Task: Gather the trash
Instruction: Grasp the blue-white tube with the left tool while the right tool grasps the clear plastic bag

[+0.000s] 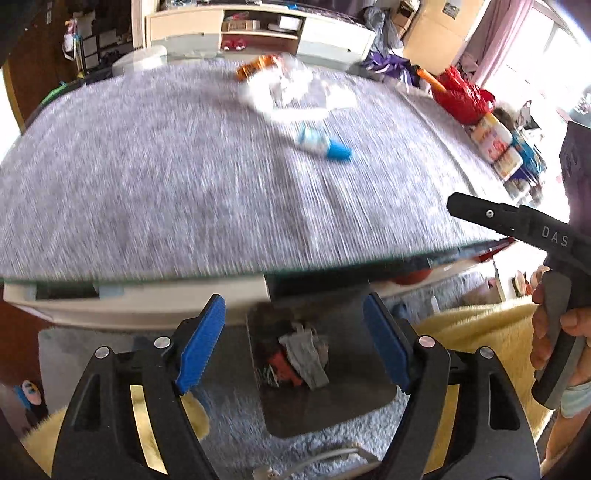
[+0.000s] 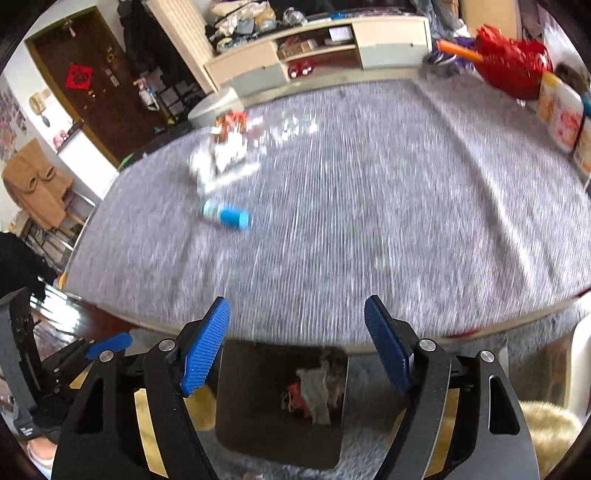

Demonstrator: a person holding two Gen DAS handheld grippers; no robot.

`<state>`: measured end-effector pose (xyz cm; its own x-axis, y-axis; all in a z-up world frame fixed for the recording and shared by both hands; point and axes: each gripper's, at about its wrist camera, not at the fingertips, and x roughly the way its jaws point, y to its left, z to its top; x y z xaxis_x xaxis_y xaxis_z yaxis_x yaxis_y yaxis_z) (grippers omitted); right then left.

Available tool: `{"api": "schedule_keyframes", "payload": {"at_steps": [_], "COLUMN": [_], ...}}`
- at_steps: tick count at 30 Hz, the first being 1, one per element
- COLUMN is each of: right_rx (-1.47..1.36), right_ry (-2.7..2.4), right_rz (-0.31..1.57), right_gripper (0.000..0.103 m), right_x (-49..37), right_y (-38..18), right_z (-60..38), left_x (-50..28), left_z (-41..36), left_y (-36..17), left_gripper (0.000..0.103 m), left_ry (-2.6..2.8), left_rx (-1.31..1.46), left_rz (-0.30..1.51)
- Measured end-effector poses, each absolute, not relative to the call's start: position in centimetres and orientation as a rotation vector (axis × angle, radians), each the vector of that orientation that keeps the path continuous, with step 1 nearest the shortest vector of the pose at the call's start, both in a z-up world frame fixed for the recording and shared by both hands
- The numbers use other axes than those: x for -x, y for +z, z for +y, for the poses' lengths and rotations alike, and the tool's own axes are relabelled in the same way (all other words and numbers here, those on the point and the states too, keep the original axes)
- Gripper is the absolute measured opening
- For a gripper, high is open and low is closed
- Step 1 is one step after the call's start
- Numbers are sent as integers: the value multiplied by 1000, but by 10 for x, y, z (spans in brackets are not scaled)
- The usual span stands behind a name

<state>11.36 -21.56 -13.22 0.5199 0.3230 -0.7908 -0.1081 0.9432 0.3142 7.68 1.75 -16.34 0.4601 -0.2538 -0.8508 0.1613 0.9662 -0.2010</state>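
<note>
A small bottle with a blue cap (image 1: 324, 144) lies on the grey-covered table (image 1: 147, 177), also in the right wrist view (image 2: 227, 216). Behind it lies crumpled white and clear plastic (image 1: 288, 90) (image 2: 229, 155) with an orange wrapper (image 1: 255, 66) (image 2: 231, 123). A dark bin (image 1: 317, 369) (image 2: 280, 402) on the floor below the table's near edge holds grey and red scraps. My left gripper (image 1: 295, 347) is open and empty above the bin. My right gripper (image 2: 295, 350) is open and empty above the bin too; its body shows at the right of the left wrist view (image 1: 517, 221).
A red bag (image 1: 461, 96) (image 2: 513, 70) and labelled containers (image 1: 495, 140) (image 2: 561, 114) stand along the table's right edge. A low white cabinet (image 1: 258, 33) (image 2: 317, 48) stands behind. Yellow fur seats (image 1: 476, 325) flank the bin on grey carpet.
</note>
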Motion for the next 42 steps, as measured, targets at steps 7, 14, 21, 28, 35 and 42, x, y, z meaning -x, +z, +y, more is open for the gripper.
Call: {"api": "schedule_keyframes", "payload": {"at_steps": [7, 14, 21, 28, 35, 42], "right_rx": [-215, -211, -211, -201, -165, -127], "right_ry": [276, 262, 251, 255, 307, 320], "right_rz": [959, 959, 980, 1002, 1023, 1047], "right_gripper": [76, 76, 76, 76, 76, 77], "right_x": [-151, -200, -247, -290, -323, -339], "right_y": [-116, -114, -123, -134, -145, -163], "right_z": [-205, -201, -200, -193, -176, -164], "left_x": [-118, -151, -185, -213, -229, -237], "left_z": [26, 9, -26, -40, -45, -38], "left_y": [-146, -141, -150, -174, -181, -180], "left_gripper": [73, 73, 75, 75, 67, 55], "left_ry": [-230, -283, -343, -361, -359, -348], "left_rx": [92, 96, 37, 17, -22, -32], "left_rz": [1033, 1020, 1024, 1063, 1041, 1020]}}
